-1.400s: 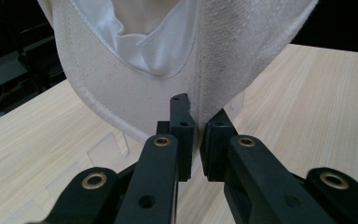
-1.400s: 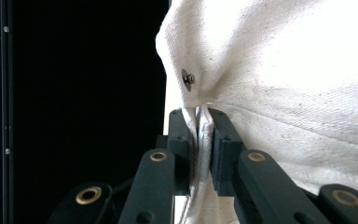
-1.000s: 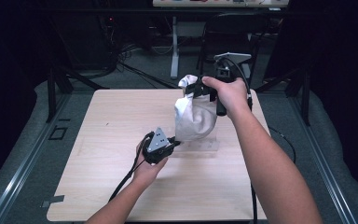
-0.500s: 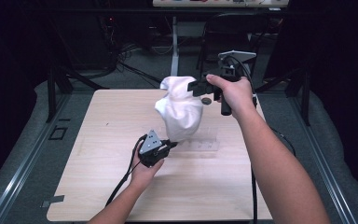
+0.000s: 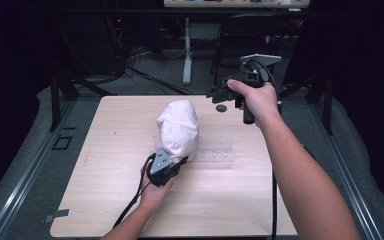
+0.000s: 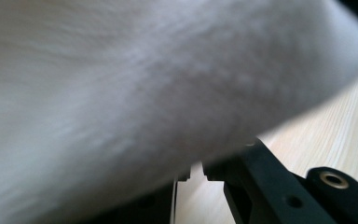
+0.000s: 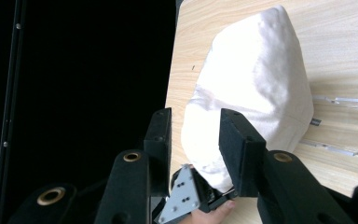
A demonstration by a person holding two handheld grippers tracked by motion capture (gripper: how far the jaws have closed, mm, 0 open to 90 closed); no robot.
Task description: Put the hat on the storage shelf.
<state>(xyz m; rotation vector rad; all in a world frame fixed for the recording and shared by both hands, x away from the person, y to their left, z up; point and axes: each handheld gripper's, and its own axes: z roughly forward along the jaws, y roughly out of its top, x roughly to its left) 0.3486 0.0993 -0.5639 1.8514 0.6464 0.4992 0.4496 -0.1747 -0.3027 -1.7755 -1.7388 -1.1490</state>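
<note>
Though no writing can be read anywhere, a small dark tag sits at the hem of the bag (image 7: 254,88) in the right gripper view. The table (image 5: 105,200) is pale wood grain, with dark floor, cables and stand legs behind it. The bag is white, soft cloth, puffed into a rounded mound near the table's middle, over one end of a clear tray (image 5: 219,155). The left gripper (image 5: 176,167) is clamped on the bag's near edge. The right gripper (image 5: 215,94) hangs over the far right edge, jaws apart and just opened, holding nothing.
</note>
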